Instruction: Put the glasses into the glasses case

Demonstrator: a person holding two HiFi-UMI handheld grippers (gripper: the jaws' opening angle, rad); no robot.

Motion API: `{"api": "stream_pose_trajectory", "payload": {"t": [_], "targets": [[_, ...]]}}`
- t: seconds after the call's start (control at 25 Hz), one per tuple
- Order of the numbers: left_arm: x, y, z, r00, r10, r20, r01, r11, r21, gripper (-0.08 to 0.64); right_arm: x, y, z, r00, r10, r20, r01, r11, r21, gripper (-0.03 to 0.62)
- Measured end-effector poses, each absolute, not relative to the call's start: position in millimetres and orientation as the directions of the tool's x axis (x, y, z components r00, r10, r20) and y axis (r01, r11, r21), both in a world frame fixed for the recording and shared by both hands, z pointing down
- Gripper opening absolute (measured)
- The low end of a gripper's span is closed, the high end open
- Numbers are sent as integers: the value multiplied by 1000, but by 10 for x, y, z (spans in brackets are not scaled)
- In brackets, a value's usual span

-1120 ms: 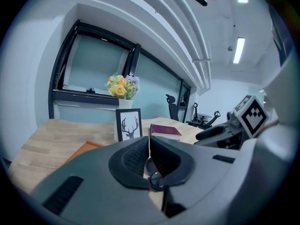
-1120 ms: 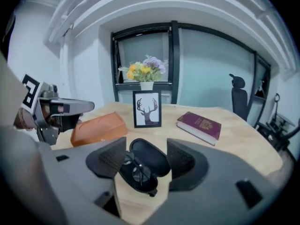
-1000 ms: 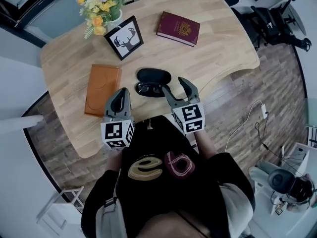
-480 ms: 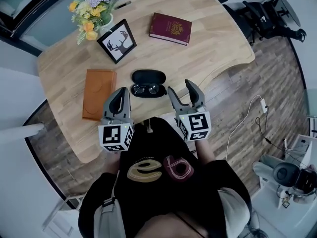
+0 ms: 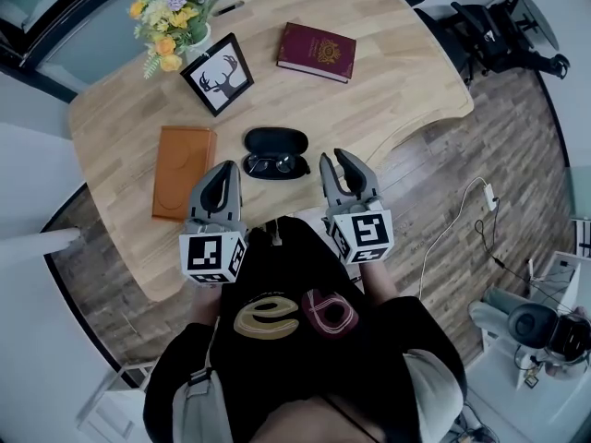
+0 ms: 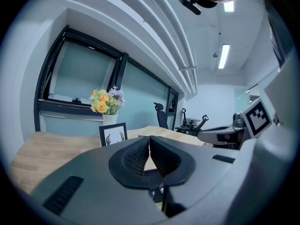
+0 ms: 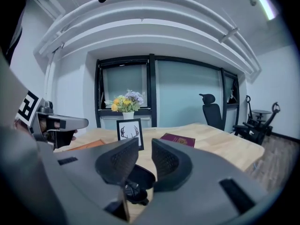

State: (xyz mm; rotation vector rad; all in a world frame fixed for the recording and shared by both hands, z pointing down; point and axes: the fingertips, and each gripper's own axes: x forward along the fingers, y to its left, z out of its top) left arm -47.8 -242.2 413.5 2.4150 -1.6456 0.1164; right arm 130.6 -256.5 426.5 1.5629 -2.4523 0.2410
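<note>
The wooden table [image 5: 388, 90] holds it all. At its near edge the left gripper [image 5: 222, 173] hovers clenched, empty. The right gripper [image 5: 334, 161] has just been closing to a narrow gap, with nothing between the jaws. The glasses case [image 5: 275, 142] lies open, the glasses [image 5: 274, 165] apparently resting inside, so probably only the lid remains.

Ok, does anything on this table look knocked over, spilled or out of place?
Nothing stands out. The glasses lie in the open black case, the picture frame and flowers stand upright, the red book lies flat, and nothing is spilled.
</note>
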Motion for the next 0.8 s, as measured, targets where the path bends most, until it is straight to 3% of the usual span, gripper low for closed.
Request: {"api": "stream_pose_trajectory", "payload": {"t": [0.28, 0.48, 0.8], "targets": [[-457, -2425, 4016, 396, -905, 156, -916, -377, 134, 20, 1315, -2581, 4121, -392, -895, 212, -917, 399, -10, 14], [-443, -2440, 3984, 403, -903, 149, -913, -386, 130, 20, 1320, -2584, 3978, -365, -918, 156, -925, 377, 50, 11], [-434, -2468, 3984, 410, -900, 148, -910, -393, 130, 20, 1279, -2606, 4004, -370, -913, 174, -917, 388, 86, 9]]}}
